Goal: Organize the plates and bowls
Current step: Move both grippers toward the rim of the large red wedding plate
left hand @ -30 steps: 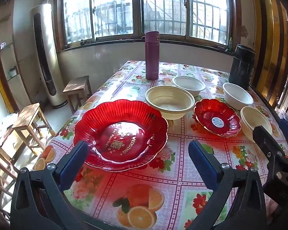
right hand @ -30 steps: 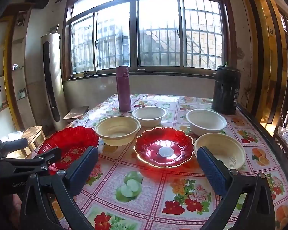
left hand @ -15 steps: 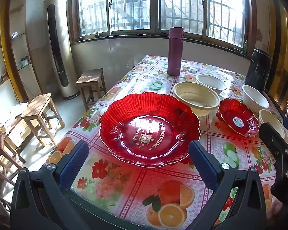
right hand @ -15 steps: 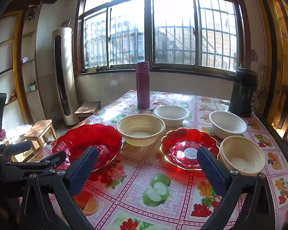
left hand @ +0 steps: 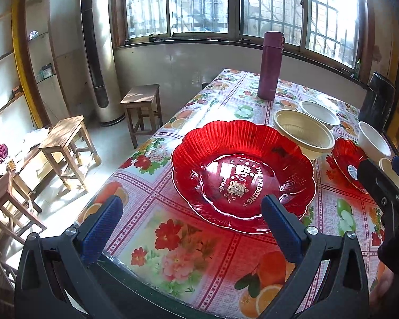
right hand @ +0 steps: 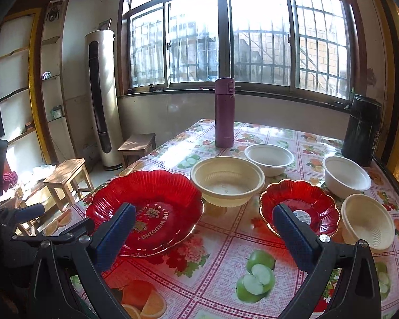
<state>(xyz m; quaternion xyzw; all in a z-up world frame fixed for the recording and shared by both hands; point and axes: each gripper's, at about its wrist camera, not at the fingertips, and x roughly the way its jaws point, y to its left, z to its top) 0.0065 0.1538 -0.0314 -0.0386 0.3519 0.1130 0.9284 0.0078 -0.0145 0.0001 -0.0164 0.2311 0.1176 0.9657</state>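
Two red plates [right hand: 146,210], four bowls [right hand: 227,180]; claws [right hand: 203,235] wide, unloaded.

On the worktop [right hand: 220,255], a large plate [right hand: 146,207] lies left of a small plate [right hand: 300,207]; four bowls sit behind and right.

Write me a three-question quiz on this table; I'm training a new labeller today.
1. True or false: the large red scalloped plastic plate holds a bowl.
2. How many round pale plastic bowls stand on the floral oilcloth table?
3. What does the open right gripper hold: A the small red scalloped plate, B nothing, C the tall purple flask?

Key: 1 false; 2 four; 3 B.
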